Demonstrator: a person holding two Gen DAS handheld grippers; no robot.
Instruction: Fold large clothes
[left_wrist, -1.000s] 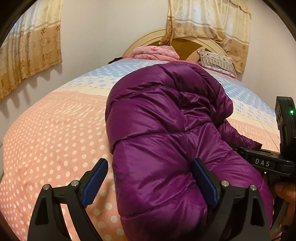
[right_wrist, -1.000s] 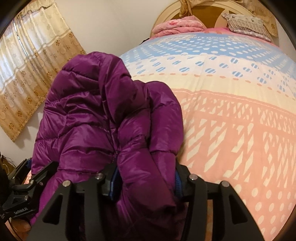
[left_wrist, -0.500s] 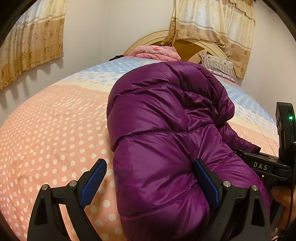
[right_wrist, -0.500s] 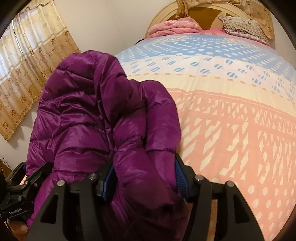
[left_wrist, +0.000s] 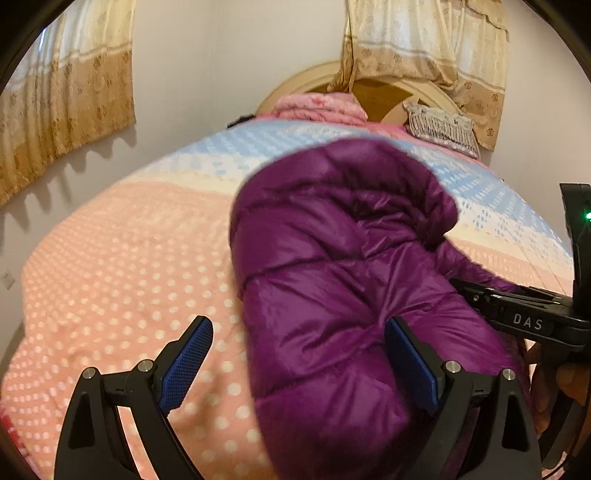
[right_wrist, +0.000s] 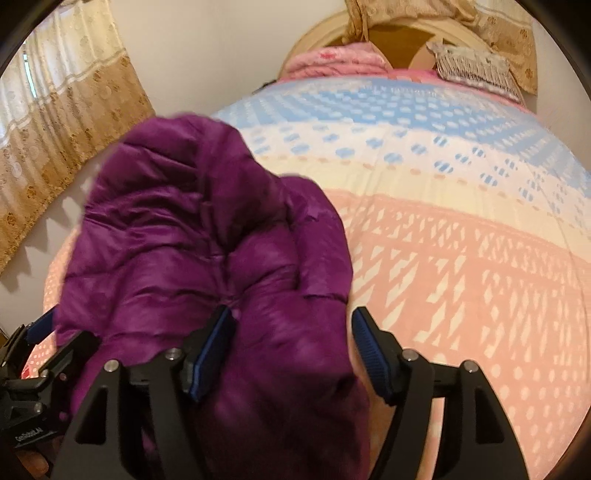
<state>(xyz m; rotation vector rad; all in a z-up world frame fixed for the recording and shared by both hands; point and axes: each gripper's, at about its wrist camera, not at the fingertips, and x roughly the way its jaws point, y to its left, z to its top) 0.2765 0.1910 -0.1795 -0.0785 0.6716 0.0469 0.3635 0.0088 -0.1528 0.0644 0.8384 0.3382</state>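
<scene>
A bulky purple down jacket lies bunched on the bed's quilt; it also shows in the right wrist view. My left gripper is open, its jaws wide apart, with the jacket's near end lying over its right finger. My right gripper is open, jaws apart around a fold of the jacket, the right pad clear of the fabric. Each gripper shows in the other's view: the right one at the right edge, the left one at the lower left.
The quilt is pink with white dots, turning cream and blue toward the headboard. A folded pink blanket and a fringed pillow lie at the head. Curtains hang on the left wall.
My right gripper has opened and let go of the jacket fold. The jacket has sunk lower onto the bed. My left gripper stays open.
</scene>
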